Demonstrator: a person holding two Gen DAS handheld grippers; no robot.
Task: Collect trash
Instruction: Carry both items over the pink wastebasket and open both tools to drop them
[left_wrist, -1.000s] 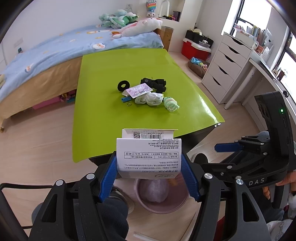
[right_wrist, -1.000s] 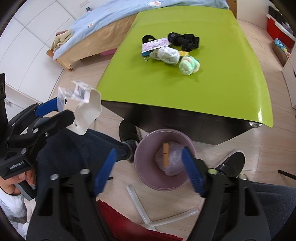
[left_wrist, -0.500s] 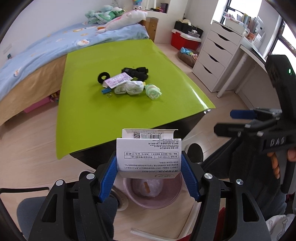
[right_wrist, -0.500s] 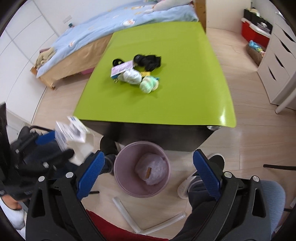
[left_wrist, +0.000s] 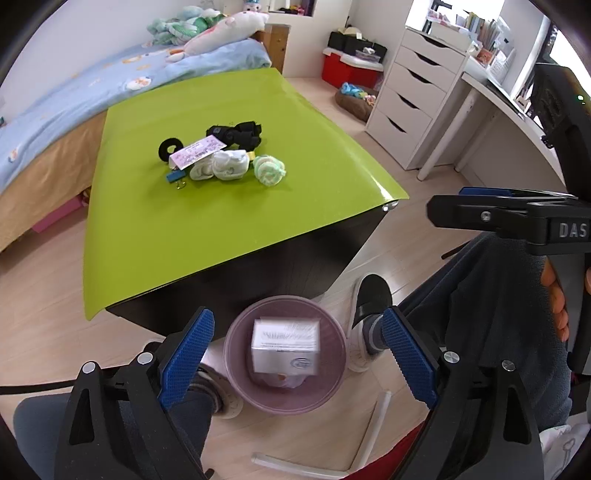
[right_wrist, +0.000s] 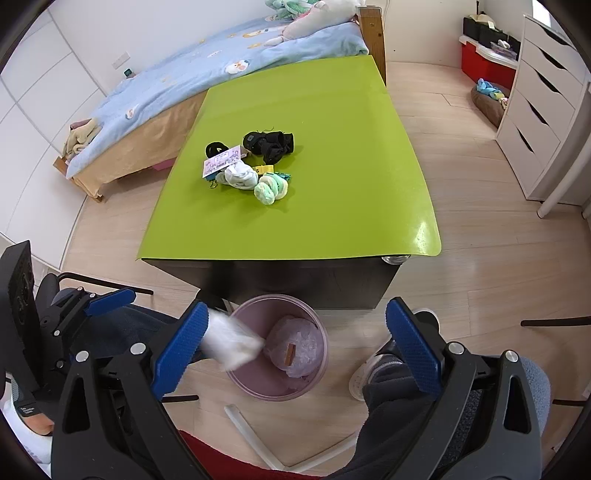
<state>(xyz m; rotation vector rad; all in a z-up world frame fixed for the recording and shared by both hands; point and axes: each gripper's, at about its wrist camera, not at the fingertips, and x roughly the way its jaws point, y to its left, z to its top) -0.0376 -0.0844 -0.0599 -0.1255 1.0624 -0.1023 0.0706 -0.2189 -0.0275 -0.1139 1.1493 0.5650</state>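
Left wrist view: left tongs (left_wrist: 297, 358) stood wide, empty; white box (left_wrist: 285, 350) blurred, in mid-air over the pink bin (left_wrist: 243, 384), inside its rim line. Socks (left_wrist: 221, 169) and a card (left_wrist: 197, 151) lay on the green surface (left_wrist: 221, 229).

Right wrist view: right tongs (right_wrist: 295, 350) wide, empty. Box (right_wrist: 234, 345) appeared at the bin's (right_wrist: 314, 376) left rim. Risk: box could clip the rim and fall to the floor, since the drop looked off-centre.
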